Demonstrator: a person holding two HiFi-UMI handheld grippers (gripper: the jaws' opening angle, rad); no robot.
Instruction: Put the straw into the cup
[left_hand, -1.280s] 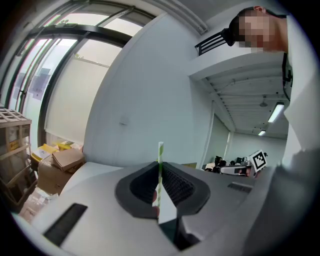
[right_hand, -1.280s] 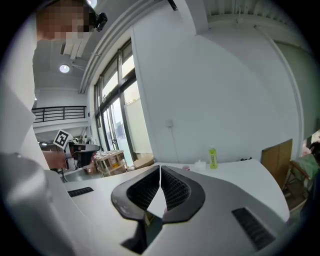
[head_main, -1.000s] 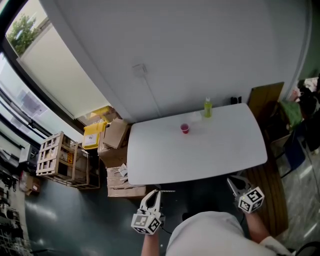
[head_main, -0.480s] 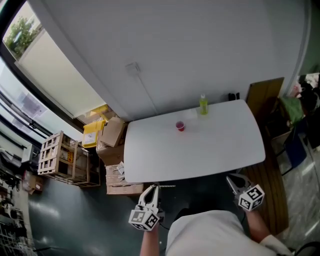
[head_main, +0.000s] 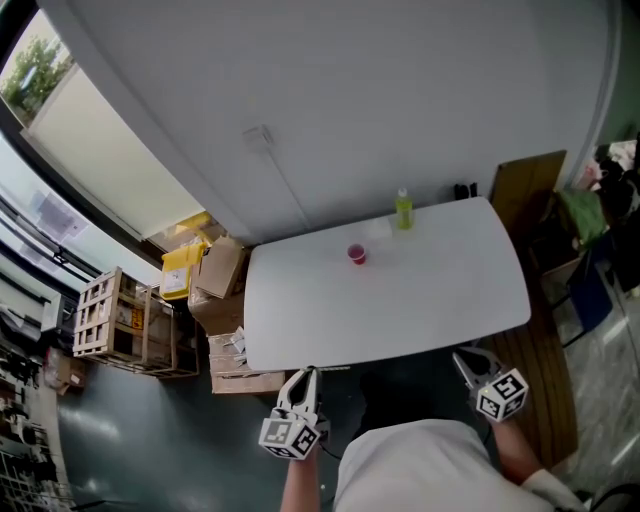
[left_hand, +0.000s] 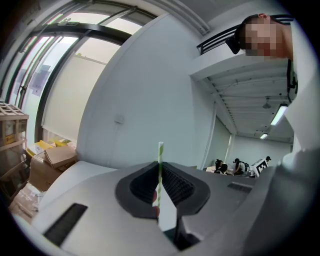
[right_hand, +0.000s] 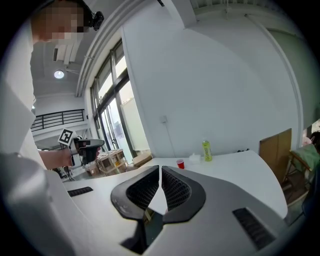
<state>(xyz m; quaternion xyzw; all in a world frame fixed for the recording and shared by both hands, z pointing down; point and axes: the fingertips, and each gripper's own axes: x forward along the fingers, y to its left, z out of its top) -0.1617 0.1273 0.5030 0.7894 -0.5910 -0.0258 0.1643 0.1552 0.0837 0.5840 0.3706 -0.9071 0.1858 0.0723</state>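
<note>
Straw (left_hand: 160, 150) in left gripper (left_hand: 160, 167), cup (head_main: 356, 254) apart

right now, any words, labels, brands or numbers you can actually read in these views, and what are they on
No text here can be read.
Label on the green bottle: too small to read.
Print on the yellow box: too small to read.
Posted sheets at upper left: blurred.
Marker cube on the left gripper, and the one on the right gripper: square patterns only, no letters.

Green-striped straw (left_hand: 159, 162) held upright; red cup (head_main: 356, 254) stands on table (head_main: 450, 290).
</note>
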